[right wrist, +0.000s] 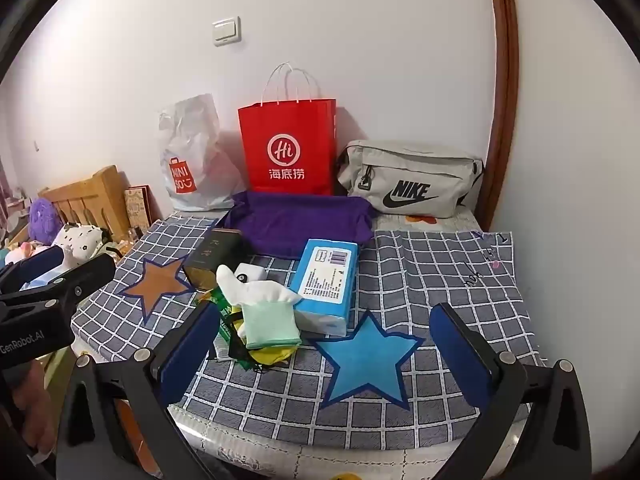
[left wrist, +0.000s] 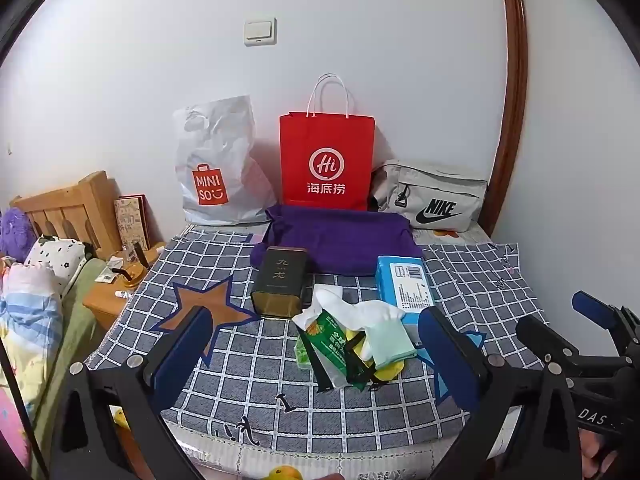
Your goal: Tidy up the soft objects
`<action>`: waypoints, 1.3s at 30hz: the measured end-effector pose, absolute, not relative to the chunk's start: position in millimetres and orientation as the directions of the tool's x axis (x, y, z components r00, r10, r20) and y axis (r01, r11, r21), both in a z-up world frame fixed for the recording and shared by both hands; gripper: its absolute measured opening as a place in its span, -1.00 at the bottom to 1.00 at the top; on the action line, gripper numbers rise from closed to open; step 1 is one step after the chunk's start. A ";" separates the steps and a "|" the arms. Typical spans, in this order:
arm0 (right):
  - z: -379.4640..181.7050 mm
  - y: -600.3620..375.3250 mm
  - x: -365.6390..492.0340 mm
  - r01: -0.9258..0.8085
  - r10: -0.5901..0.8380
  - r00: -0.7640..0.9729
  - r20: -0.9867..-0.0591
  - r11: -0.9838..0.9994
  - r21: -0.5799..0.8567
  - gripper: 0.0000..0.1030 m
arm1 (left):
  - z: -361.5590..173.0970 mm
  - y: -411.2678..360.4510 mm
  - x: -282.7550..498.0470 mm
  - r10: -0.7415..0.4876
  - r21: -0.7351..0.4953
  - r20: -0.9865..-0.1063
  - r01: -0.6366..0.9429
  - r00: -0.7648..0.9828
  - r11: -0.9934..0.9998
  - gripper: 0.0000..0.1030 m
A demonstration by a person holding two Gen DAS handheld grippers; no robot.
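A table covered by a grey checked cloth with star patches bears, along the wall, a white plastic bag, a red paper bag and a grey waist bag. In front lie a purple cloth, a dark tin, a blue tissue pack and a heap of socks on packets

I count three bags: a red paper bag, a white plastic bag, a grey fabric waist bag; two stars; one blue tissue pack.
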State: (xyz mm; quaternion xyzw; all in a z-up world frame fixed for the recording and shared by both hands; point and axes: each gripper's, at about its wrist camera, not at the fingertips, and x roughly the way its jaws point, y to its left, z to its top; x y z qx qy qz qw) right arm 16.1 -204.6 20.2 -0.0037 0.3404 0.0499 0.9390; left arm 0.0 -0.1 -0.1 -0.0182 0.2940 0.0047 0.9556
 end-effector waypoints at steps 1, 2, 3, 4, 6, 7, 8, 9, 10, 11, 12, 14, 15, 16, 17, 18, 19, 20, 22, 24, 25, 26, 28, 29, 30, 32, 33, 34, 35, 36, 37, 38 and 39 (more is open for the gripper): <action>20.9 -205.0 15.9 -0.097 0.091 0.765 -0.637 0.995 0.025 0.99 | -0.1 -0.2 0.4 -0.008 -0.035 -0.565 -0.014 0.825 0.999 1.00; 21.7 -205.7 15.9 -0.097 0.089 0.767 -0.635 0.995 0.023 0.99 | 0.1 0.0 0.7 -0.012 -0.036 -0.567 -0.011 0.823 0.999 1.00; 22.6 -206.9 15.7 -0.094 0.087 0.769 -0.633 0.995 0.022 0.99 | 0.5 0.5 0.9 -0.012 -0.037 -0.567 -0.011 0.823 0.999 1.00; 22.6 -204.8 11.2 -0.092 0.084 0.775 -0.627 0.996 0.021 1.00 | 2.1 -0.6 1.7 -0.008 -0.036 -0.566 -0.015 0.824 0.999 1.00; 21.8 -204.5 9.8 -0.099 0.087 0.775 -0.626 0.995 0.017 1.00 | 3.4 -5.4 1.8 -0.005 -0.036 -0.565 -0.018 0.825 0.999 1.00; 21.7 -202.9 10.8 -0.099 0.088 0.771 -0.630 0.995 0.017 1.00 | 3.3 -6.2 0.4 -0.005 -0.032 -0.561 -0.016 0.828 0.999 1.00; 21.7 -205.8 13.0 -0.095 0.091 0.768 -0.634 0.995 0.028 1.00 | 2.3 -5.2 -0.6 -0.004 -0.027 -0.558 -0.014 0.830 1.000 1.00; 21.7 -204.2 14.2 -0.093 0.090 0.765 -0.638 0.995 0.029 1.00 | 3.5 -5.6 -1.3 -0.002 -0.027 -0.558 -0.016 0.830 1.000 1.00; 20.1 -205.1 15.2 -0.094 0.094 0.764 -0.639 0.995 0.034 1.00 | 4.0 -6.1 -2.0 0.000 -0.026 -0.558 -0.018 0.830 1.000 1.00; 23.5 -206.9 12.7 -0.097 0.100 0.768 -0.632 0.995 0.039 1.00 | 3.4 -4.8 -2.8 -0.005 -0.026 -0.557 -0.012 0.830 1.000 1.00; 23.3 -207.7 12.1 -0.098 0.102 0.769 -0.631 0.994 0.041 1.00 | 3.8 -3.8 -3.9 -0.006 -0.027 -0.557 -0.011 0.831 1.000 1.00; 22.7 -206.2 11.4 -0.098 0.099 0.770 -0.630 0.995 0.036 0.99 | 4.7 -2.9 -4.0 -0.006 -0.027 -0.558 -0.011 0.830 1.000 1.00; 22.4 -205.2 12.0 -0.099 0.098 0.770 -0.630 0.995 0.034 1.00 | 4.2 -2.3 -3.4 -0.008 -0.026 -0.561 -0.008 0.828 1.000 1.00; 22.5 -204.4 11.8 -0.100 0.099 0.771 -0.629 0.994 0.034 1.00 | 4.8 -2.4 -3.6 -0.008 -0.025 -0.560 -0.007 0.828 1.000 1.00; 22.8 -205.3 11.6 -0.100 0.101 0.772 -0.628 0.994 0.036 1.00 | 5.0 -1.8 -3.2 -0.009 -0.025 -0.560 -0.006 0.828 1.000 1.00; 23.3 -205.0 11.8 -0.101 0.102 0.771 -0.629 0.994 0.037 1.00 | 5.1 -2.1 -3.0 -0.008 -0.023 -0.560 -0.006 0.828 1.000 1.00; 23.5 -204.4 12.1 -0.103 0.102 0.771 -0.629 0.994 0.035 1.00 | 5.5 -1.6 -3.0 -0.009 -0.024 -0.559 -0.005 0.829 1.000 1.00; 24.1 -203.7 12.2 -0.104 0.101 0.771 -0.629 0.994 0.032 0.99 | 5.9 -1.7 -3.0 -0.010 -0.022 -0.558 -0.003 0.830 1.000 1.00; 24.8 -202.8 11.1 -0.104 0.099 0.774 -0.626 0.994 0.028 0.99 | 6.2 -0.4 -2.7 -0.011 -0.022 -0.556 -0.002 0.831 1.000 1.00; 25.3 -202.1 10.3 -0.106 0.099 0.774 -0.625 0.994 0.026 1.00 | 7.0 1.8 -2.3 -0.013 -0.028 -0.555 -0.003 0.832 1.000 1.00; 25.8 -201.1 10.1 -0.105 0.098 0.775 -0.624 0.994 0.025 1.00 | 7.4 2.8 -2.3 -0.014 -0.029 -0.554 -0.003 0.833 1.000 1.00; 26.2 -200.7 10.0 -0.107 0.099 0.776 -0.623 0.994 0.024 1.00 | 7.6 3.8 -2.5 -0.012 -0.030 -0.553 -0.005 0.833 1.000 1.00; 26.7 -199.5 10.0 -0.117 0.107 0.775 -0.623 0.993 0.024 0.99 | 7.2 2.4 -3.4 -0.006 -0.027 -0.548 -0.010 0.837 1.000 1.00; 26.7 -199.3 9.7 -0.117 0.107 0.775 -0.623 0.993 0.024 0.99 | 7.3 3.1 -3.2 -0.007 -0.028 -0.547 -0.009 0.837 1.000 1.00; 26.7 -199.0 9.6 -0.115 0.104 0.775 -0.624 0.993 0.023 0.99 | 7.2 3.5 -3.0 -0.008 -0.029 -0.547 -0.009 0.837 1.000 1.00; 26.8 -197.5 9.8 -0.117 0.105 0.772 -0.626 0.993 0.021 0.99 | 5.8 1.9 -4.3 -0.005 -0.027 -0.546 -0.011 0.838 1.000 1.00; 27.0 -197.0 9.8 -0.117 0.103 0.772 -0.627 0.993 0.020 0.99 | 5.4 2.0 -4.8 -0.004 -0.026 -0.545 -0.012 0.838 1.000 1.00; 27.3 -196.9 9.9 -0.116 0.102 0.773 -0.626 0.993 0.019 0.99 | 5.3 2.4 -4.7 -0.002 -0.026 -0.546 -0.014 0.838 1.000 1.00; 27.4 -196.7 10.3 -0.116 0.103 0.774 -0.625 0.993 0.020 0.99 | 5.2 2.7 -4.5 -0.002 -0.026 -0.546 -0.015 0.838 1.000 1.00; 27.1 -196.6 9.5 -0.117 0.104 0.774 -0.624 0.993 0.020 0.99 | 4.6 2.8 -4.3 -0.001 -0.025 -0.547 -0.015 0.837 1.000 1.00; 27.0 -196.4 9.8 -0.118 0.106 0.774 -0.624 0.993 0.022 1.00 | 4.5 3.1 -4.5 0.000 -0.024 -0.547 -0.016 0.837 1.000 1.00; 26.8 -196.3 9.6 -0.118 0.106 0.774 -0.624 0.993 0.023 1.00 | 3.9 3.5 -4.9 0.001 -0.024 -0.546 -0.018 0.838 1.000 1.00; 26.8 -196.2 9.5 -0.118 0.105 0.774 -0.624 0.993 0.021 1.00 | 3.5 3.9 -4.9 0.002 -0.026 -0.545 -0.019 0.838 0.999 1.00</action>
